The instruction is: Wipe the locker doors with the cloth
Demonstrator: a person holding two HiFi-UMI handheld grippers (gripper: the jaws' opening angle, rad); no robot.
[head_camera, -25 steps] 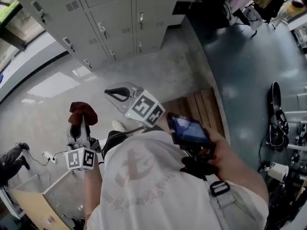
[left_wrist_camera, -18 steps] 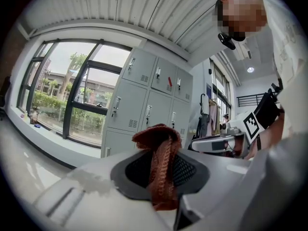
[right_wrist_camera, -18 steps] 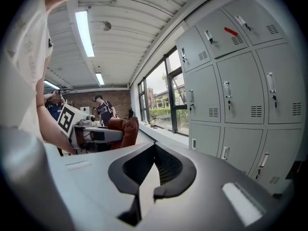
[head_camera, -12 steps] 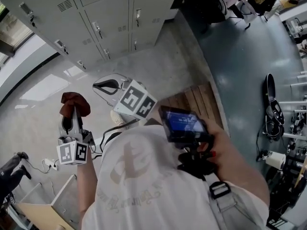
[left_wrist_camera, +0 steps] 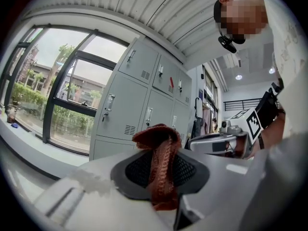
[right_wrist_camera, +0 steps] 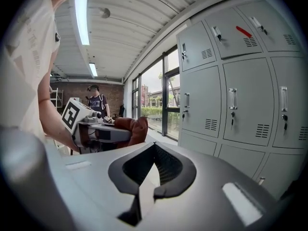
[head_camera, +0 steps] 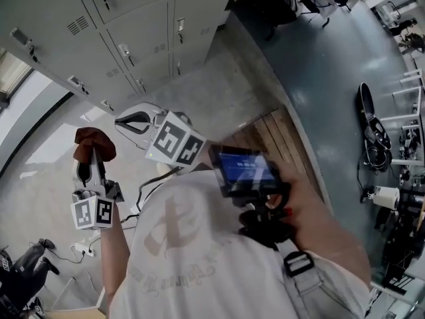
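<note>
My left gripper (head_camera: 89,157) is shut on a reddish-brown cloth (head_camera: 93,143), which bunches above its tips. In the left gripper view the cloth (left_wrist_camera: 161,162) hangs down between the jaws of that gripper (left_wrist_camera: 161,141). To its right my right gripper (head_camera: 125,120) is shut with nothing in it; its jaws meet at the tip in its own view (right_wrist_camera: 154,147). The grey locker doors (head_camera: 133,25) stand ahead, apart from both grippers. They also show in the gripper views (left_wrist_camera: 139,95) (right_wrist_camera: 240,95). The right gripper view also catches the left gripper (right_wrist_camera: 96,131) and the cloth (right_wrist_camera: 132,128).
A wooden pallet (head_camera: 279,138) lies on the floor to the right. Equipment and cables (head_camera: 375,131) line the right edge. A power strip with cables (head_camera: 83,248) lies at the lower left. Large windows (left_wrist_camera: 48,105) adjoin the lockers. A person (right_wrist_camera: 96,100) stands far off.
Both grippers have shifted left and slightly up in the head view, and the lockers loom nearer. The left gripper still holds the cloth; the right stays shut.
</note>
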